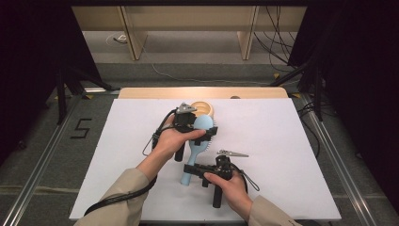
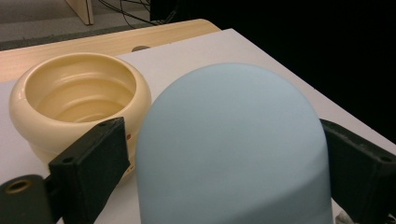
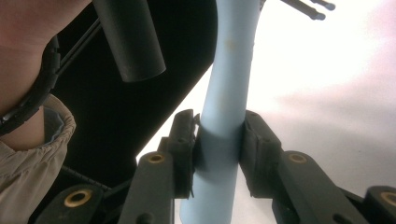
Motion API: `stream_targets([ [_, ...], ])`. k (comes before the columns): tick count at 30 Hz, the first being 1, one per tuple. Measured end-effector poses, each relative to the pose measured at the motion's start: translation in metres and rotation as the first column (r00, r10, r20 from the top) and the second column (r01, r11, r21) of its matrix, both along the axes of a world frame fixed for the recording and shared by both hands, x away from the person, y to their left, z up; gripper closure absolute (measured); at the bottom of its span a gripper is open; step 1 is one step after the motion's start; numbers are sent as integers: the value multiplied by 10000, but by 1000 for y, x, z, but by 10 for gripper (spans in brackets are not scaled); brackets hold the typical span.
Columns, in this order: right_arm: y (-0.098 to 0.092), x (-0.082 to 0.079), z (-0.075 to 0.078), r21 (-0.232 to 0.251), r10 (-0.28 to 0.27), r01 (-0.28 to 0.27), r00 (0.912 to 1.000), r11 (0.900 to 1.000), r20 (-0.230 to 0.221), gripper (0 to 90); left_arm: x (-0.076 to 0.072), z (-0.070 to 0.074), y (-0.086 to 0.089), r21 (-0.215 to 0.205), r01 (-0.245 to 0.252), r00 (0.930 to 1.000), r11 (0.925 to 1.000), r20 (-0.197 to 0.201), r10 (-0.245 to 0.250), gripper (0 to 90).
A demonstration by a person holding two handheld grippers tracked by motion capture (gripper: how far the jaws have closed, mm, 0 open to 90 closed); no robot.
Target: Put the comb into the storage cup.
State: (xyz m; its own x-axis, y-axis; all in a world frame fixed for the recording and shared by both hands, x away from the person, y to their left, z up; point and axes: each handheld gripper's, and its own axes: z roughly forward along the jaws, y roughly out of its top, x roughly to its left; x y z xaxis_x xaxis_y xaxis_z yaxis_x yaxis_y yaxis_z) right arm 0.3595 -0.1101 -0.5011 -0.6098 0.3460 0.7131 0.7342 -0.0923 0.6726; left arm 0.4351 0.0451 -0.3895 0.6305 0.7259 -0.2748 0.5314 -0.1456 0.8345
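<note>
A light blue hairbrush (image 1: 205, 126) lies bristles down on the white table sheet (image 1: 282, 141). Its domed back (image 2: 233, 140) sits between the jaws of my left gripper (image 1: 203, 129) (image 2: 229, 154). A thin gap shows beside the left pad (image 2: 93, 163), so that gripper is open around the head. My right gripper (image 1: 189, 169) (image 3: 219, 149) is shut on the brush handle (image 3: 231, 70), with both pads pressed on its sides. A cream ribbed bowl (image 1: 203, 108) (image 2: 79, 93) stands empty just behind the brush head.
The wooden table edge (image 1: 202, 92) runs behind the white sheet. Beyond it stand shelf legs (image 1: 134, 42) and floor cables (image 1: 277, 47). The other hand's beige sleeve (image 3: 28, 158) and black grip (image 3: 130, 37) are close at the left in the right gripper view.
</note>
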Motion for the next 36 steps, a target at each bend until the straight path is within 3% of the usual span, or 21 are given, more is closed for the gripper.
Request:
stream_targets([
  [11,0,0,-1,-24,-22,22,10000,10000,-43,686,-2,0,1,-41,125,9999,9999,7,-125,176],
  [36,0,0,-1,-306,-207,217,9993,9993,323,686,-9,6,1,-22,281,9988,9996,396,-279,190],
])
